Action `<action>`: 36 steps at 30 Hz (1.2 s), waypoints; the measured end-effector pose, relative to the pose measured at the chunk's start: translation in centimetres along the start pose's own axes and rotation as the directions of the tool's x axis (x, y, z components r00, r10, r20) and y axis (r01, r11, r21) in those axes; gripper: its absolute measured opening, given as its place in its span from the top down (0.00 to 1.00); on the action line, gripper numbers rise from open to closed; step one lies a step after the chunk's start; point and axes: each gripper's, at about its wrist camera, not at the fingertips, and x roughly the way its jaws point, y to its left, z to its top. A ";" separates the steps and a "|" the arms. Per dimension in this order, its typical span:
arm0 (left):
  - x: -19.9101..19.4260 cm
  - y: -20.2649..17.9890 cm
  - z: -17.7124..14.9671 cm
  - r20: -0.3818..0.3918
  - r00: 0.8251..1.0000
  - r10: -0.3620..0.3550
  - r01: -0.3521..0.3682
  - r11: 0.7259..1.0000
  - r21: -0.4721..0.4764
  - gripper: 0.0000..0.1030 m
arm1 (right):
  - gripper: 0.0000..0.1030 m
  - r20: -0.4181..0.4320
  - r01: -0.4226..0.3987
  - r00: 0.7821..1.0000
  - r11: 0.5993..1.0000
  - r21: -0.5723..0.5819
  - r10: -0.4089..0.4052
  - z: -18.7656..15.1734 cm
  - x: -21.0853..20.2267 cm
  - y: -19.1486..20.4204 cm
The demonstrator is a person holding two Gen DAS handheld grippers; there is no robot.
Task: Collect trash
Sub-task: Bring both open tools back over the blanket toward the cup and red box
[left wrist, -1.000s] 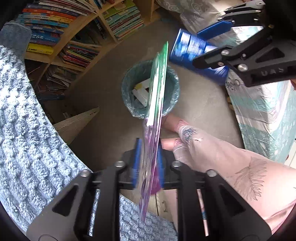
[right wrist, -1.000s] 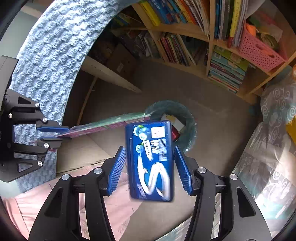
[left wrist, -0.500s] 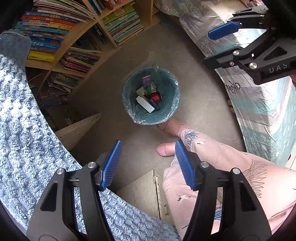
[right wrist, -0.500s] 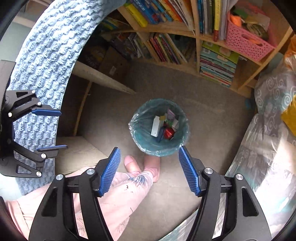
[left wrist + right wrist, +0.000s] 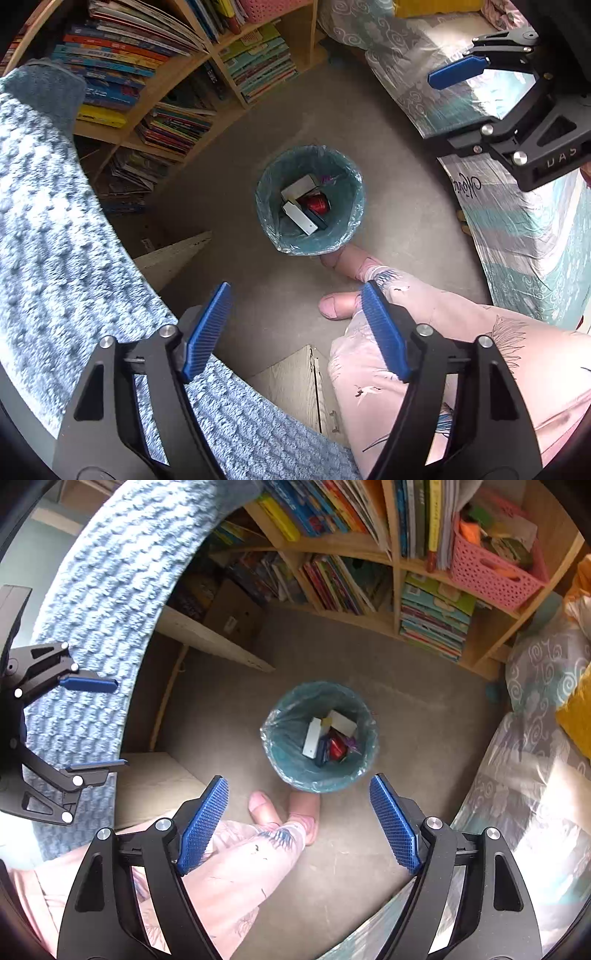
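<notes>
In the left wrist view, the left gripper (image 5: 295, 328) has just spread its fingers and stands released; the flat purple packet it pinched a second ago now lies in the lined trash bin (image 5: 271, 225) on the floor. In the right wrist view, the right gripper (image 5: 299, 823) has likewise been opening, empty, and its blue box (image 5: 322, 751) lies in the bin beside a white box (image 5: 312, 738).

The bin (image 5: 309, 201) has a teal liner, with white boxes (image 5: 300, 218) and something red (image 5: 317, 204) inside. Grey floor (image 5: 388, 177), knobbly blue blanket (image 5: 55, 229), pale pink trousers (image 5: 461, 343) (printed with birds), blue-padded black grippers (image 5: 299, 823).
</notes>
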 end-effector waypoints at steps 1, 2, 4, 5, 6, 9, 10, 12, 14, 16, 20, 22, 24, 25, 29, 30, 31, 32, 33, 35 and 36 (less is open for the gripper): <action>-0.5 0.2 -0.3 0.013 1.000 0.008 -0.008 1.000 -0.007 0.23 | 0.14 0.008 0.002 1.000 1.000 -0.011 -0.002 0.0 -0.3 0.3; -1.1 0.4 -0.5 0.028 1.000 0.009 -0.009 1.000 -0.016 0.21 | 0.14 0.011 0.000 1.000 1.000 -0.025 0.001 0.1 -0.6 0.6; -2.5 0.9 -1.2 0.059 0.998 -0.023 0.026 0.999 -0.036 0.16 | 0.14 0.001 -0.007 1.000 0.999 -0.053 0.008 0.5 -1.1 1.3; -3.1 1.3 -1.6 0.075 0.997 -0.019 0.023 0.998 -0.051 0.12 | 0.14 -0.002 -0.011 1.000 0.997 -0.072 0.010 0.7 -1.5 1.6; -3.9 1.6 -2.0 0.089 0.996 -0.002 0.008 0.998 -0.064 0.11 | 0.14 0.001 0.000 1.000 0.995 -0.098 0.000 1.0 -1.9 2.1; -6.4 2.3 -3.5 0.132 0.990 0.044 -0.031 0.995 -0.096 0.10 | 0.14 0.016 0.013 1.000 0.985 -0.173 -0.011 1.9 -3.4 3.9; -7.2 2.6 -4.1 0.148 0.987 0.056 -0.040 0.993 -0.108 0.10 | 0.14 0.025 0.008 1.000 0.980 -0.198 -0.003 2.3 -4.0 4.6; -8.8 3.1 -5.3 0.173 0.981 0.084 -0.062 0.989 -0.132 0.08 | 0.13 0.044 0.010 0.999 0.967 -0.255 0.001 3.3 -5.2 5.9; -10.4 3.6 -6.7 0.196 0.973 0.120 -0.089 0.983 -0.160 0.08 | 0.13 0.057 0.022 0.998 0.951 -0.309 -0.005 4.2 -6.2 7.6; -11.9 4.1 -8.2 0.216 0.965 0.151 -0.108 0.975 -0.195 0.07 | 0.13 0.075 0.034 0.997 0.926 -0.376 -0.007 5.1 -7.2 9.7; -14.6 5.3 -11.6 0.241 0.947 0.214 -0.140 0.947 -0.290 0.07 | 0.13 0.082 0.004 0.996 0.869 -0.495 0.042 6.6 -8.9 14.1; -15.6 6.1 -13.4 0.240 0.939 0.246 -0.156 0.927 -0.340 0.07 | 0.13 0.071 -0.027 0.994 0.834 -0.552 0.078 7.4 -9.5 16.5; -16.5 6.9 -15.6 0.231 0.933 0.276 -0.171 0.904 -0.391 0.07 | 0.13 0.059 -0.047 0.993 0.794 -0.606 0.104 8.0 -10.0 19.1; -16.9 7.2 -16.7 0.225 0.930 0.292 -0.179 0.891 -0.418 0.07 | 0.13 0.054 -0.053 0.992 0.771 -0.634 0.113 8.2 -10.2 20.5; -18.3 8.5 -21.9 0.189 0.921 0.342 -0.202 0.831 -0.517 0.07 | 0.13 0.032 -0.070 0.989 0.662 -0.746 0.142 8.9 -10.4 26.3; -18.6 8.7 -23.3 0.175 0.919 0.352 -0.210 0.815 -0.540 0.07 | 0.13 0.021 -0.074 0.990 0.630 -0.773 0.142 9.0 -10.4 27.8; -18.8 8.9 -24.6 0.160 0.917 0.365 -0.219 0.797 -0.563 0.07 | 0.13 0.010 -0.079 0.989 0.597 -0.798 0.145 9.1 -10.3 29.2; -19.0 9.1 -26.2 0.147 0.914 0.378 -0.229 0.779 -0.584 0.07 | 0.13 0.008 -0.077 0.989 0.567 -0.820 0.145 9.0 -10.3 30.6; -19.2 9.3 -27.6 0.132 0.911 0.390 -0.238 0.760 -0.605 0.07 | 0.13 0.003 -0.075 0.990 0.534 -0.842 0.143 9.0 -10.3 32.1; -19.6 9.4 -30.5 0.103 0.908 0.407 -0.251 0.722 -0.645 0.07 | 0.13 -0.009 -0.078 0.989 0.477 -0.876 0.146 9.0 -10.1 34.7; -19.6 9.4 -31.7 0.085 0.905 0.417 -0.259 0.699 -0.667 0.07 | 0.13 -0.016 -0.081 0.989 0.449 -0.890 0.147 8.9 -10.0 36.0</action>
